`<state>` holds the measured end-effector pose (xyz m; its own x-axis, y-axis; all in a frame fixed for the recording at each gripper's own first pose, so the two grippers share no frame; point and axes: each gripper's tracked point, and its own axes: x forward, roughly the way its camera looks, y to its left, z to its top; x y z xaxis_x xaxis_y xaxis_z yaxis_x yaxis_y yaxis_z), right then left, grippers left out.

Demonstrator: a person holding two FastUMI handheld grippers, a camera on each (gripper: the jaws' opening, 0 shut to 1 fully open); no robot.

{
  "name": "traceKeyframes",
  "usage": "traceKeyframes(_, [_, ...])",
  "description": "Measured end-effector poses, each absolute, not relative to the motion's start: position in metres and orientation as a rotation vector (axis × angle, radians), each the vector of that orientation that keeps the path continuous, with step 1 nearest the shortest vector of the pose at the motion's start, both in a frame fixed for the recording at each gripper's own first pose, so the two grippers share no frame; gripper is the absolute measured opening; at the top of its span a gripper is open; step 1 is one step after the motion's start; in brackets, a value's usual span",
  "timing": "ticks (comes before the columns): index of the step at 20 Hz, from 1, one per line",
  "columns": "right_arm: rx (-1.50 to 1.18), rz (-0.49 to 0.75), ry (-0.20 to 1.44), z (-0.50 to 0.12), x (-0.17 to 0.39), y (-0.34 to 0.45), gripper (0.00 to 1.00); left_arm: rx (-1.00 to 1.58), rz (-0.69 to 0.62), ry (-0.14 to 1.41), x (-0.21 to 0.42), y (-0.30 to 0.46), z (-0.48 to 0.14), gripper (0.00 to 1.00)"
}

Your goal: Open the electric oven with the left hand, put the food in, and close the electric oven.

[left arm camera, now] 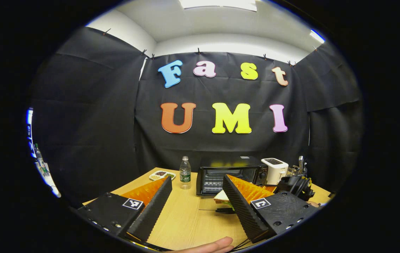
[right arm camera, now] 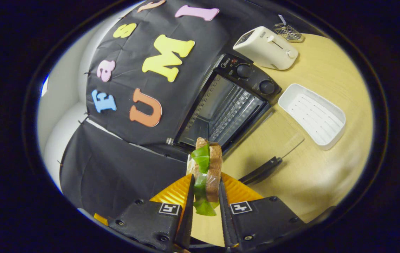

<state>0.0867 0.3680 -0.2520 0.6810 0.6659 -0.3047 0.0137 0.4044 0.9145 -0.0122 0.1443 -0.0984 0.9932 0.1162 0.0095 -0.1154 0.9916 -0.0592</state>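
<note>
1. A snack plate (left arm camera: 162,174) and a water bottle (left arm camera: 185,173) stand at the far left of the worktop (left arm camera: 193,218), well apart from the oven's front, so they do not get in the way of the loading.
2. The left gripper (left arm camera: 196,189) hangs back over the worktop with its fingers spread wide and nothing between them; I judge its door job done.
3. The electric oven (right arm camera: 226,102) stands with its glass door (right arm camera: 273,135) folded down flat, leaving the rack exposed.
4. The right gripper (right arm camera: 205,196) has its fingers closed on the sandwich (right arm camera: 207,165), held on edge just before the opening, probably so that it slides in narrow.
5. A white tray (right arm camera: 312,119) and a toaster (right arm camera: 266,47) sit to the oven's right.
</note>
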Motion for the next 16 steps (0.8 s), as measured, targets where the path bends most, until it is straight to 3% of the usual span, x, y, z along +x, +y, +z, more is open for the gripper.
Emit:
traceKeyframes(8, [1.129, 0.287, 0.576, -0.266, 0.181, 0.395, 0.38, -0.036, 0.113, -0.011, -0.015, 0.144, -0.094, 0.95])
traceKeyframes(9, [1.119, 0.259, 0.549, -0.268, 0.193, 0.395, 0.39, -0.032, 0.111, -0.002, -0.015, 0.143, -0.097, 0.88])
traceKeyframes(10, [1.119, 0.236, 0.526, -0.269, 0.206, 0.396, 0.38, -0.036, 0.098, 0.009, -0.017, 0.139, -0.102, 0.95])
traceKeyframes(13, [1.11, 0.214, 0.476, -0.268, 0.24, 0.406, 0.38, -0.051, 0.052, 0.046, -0.018, 0.126, -0.114, 0.96])
traceKeyframes(14, [1.086, 0.209, 0.473, -0.272, 0.25, 0.411, 0.38, -0.046, 0.05, 0.053, -0.017, 0.127, -0.116, 0.89])
traceKeyframes(15, [1.055, 0.199, 0.454, -0.276, 0.261, 0.412, 0.39, -0.038, 0.053, 0.052, -0.017, 0.127, -0.117, 0.96])
traceKeyframes(16, [1.029, 0.2, 0.454, -0.282, 0.269, 0.415, 0.39, -0.031, 0.055, 0.05, -0.017, 0.126, -0.116, 0.95])
